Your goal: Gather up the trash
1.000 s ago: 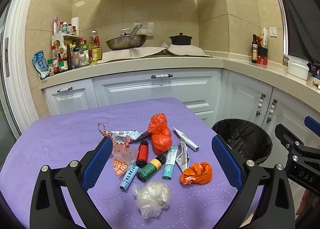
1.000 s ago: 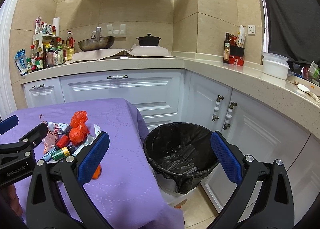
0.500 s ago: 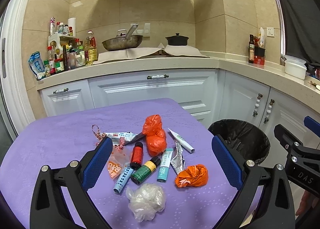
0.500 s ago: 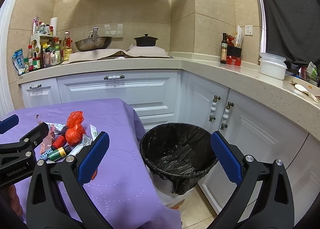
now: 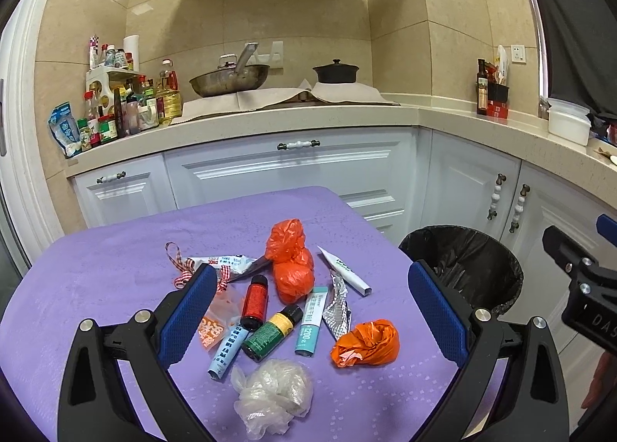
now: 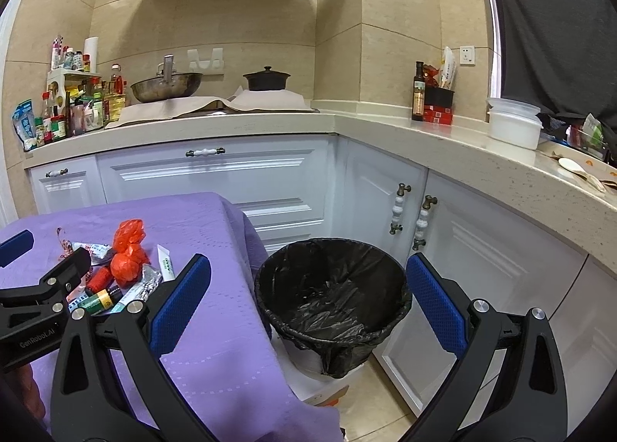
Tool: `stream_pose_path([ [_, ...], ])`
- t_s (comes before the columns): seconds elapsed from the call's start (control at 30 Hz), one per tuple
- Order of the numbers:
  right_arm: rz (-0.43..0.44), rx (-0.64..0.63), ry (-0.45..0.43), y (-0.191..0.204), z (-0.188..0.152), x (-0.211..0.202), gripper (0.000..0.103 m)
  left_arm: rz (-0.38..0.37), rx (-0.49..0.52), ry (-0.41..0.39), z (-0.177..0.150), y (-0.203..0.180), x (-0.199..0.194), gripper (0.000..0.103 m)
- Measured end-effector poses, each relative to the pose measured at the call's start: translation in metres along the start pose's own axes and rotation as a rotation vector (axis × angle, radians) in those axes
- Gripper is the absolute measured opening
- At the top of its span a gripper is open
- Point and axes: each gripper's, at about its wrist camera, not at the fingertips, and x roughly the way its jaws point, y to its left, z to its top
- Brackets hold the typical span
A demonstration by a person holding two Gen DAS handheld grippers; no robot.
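Left wrist view: trash pile [image 5: 285, 311] seen uncollected on purple table [image 5: 96, 272]; bin [image 6: 331, 287] appears empty. Both tongs, left gripper [image 5: 312, 311] and right gripper [image 6: 308, 299], spread wide, nothing held.

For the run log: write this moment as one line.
left tongs: open, empty, over trash pile | right tongs: open, empty, facing black-lined trash bin | trash: all on purple tablecloth | bin: nothing in it yet

You see bright, even indoor light, glare on the wall tiles [image 5: 397, 14], sharp focus, and strongly curved, dark corners.
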Motion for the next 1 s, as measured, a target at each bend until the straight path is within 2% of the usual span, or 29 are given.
stream_pose_path([
  [0.5, -0.039, 0.013, 0.011, -0.014, -0.001, 0.004, 0.099, -0.034, -0.005, 0.024, 0.0, -0.005, 0.013, 0.097],
  [0.77, -0.047, 0.018, 0.016, -0.018, -0.003, 0.006, 0.099, -0.046, 0.012, -0.003, 0.002, -0.012, 0.01, 0.097],
  [0.87, -0.048, 0.023, 0.017, -0.019, -0.004, 0.006, 0.099, -0.04, 0.023, -0.011, 0.002, -0.016, 0.009, 0.097],
  [1.0, -0.048, 0.026, 0.023, -0.02, -0.005, 0.007, 0.099, 0.006, 0.063, -0.015, 0.0, -0.024, 0.009, 0.097],
])
